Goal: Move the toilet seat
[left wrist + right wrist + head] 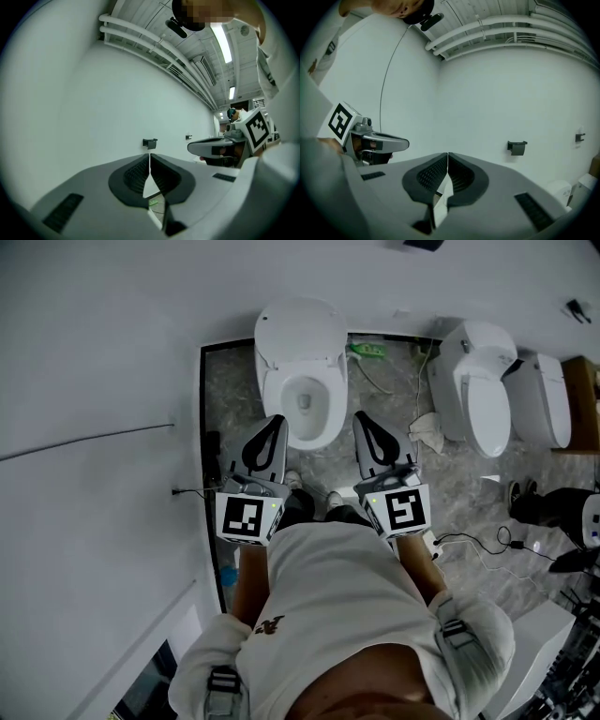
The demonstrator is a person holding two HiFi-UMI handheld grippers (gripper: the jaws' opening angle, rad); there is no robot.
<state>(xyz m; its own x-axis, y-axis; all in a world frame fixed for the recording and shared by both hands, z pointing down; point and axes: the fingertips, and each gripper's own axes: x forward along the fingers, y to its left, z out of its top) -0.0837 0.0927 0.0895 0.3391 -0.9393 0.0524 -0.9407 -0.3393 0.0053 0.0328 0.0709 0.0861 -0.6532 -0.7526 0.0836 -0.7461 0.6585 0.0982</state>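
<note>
**Both grippers shut and empty in front of open toilet**

White shirt (328, 606) of the person fills the bottom of the head view, forearms out to both tools. Left gripper (276, 420): jaws together, nothing between them; the left gripper view (149, 158) confirms it, ribbed pads meeting at the tips. Right gripper (360, 416): same, jaws closed and empty, also clear in the right gripper view (448, 155). Marker cubes (247, 517) face up at the rear of each tool.

Both tools sit side by side and level, aimed at the toilet (300, 329) against the wall, one tip on each side of the bowl's front. No contact visible. Toilet seat (273, 395) reads as the white ring round the open bowl, with the lid up behind it; can't fully confirm seat vs bare rim.

Grey marble floor (234, 399). Two more toilets (480, 395) to the right, lids down. Green item (368, 350) by the wall, white cloth (427, 432) and cables (478, 545) on the floor. Small dark wall holder (516, 147) shows ahead in both gripper views.
</note>
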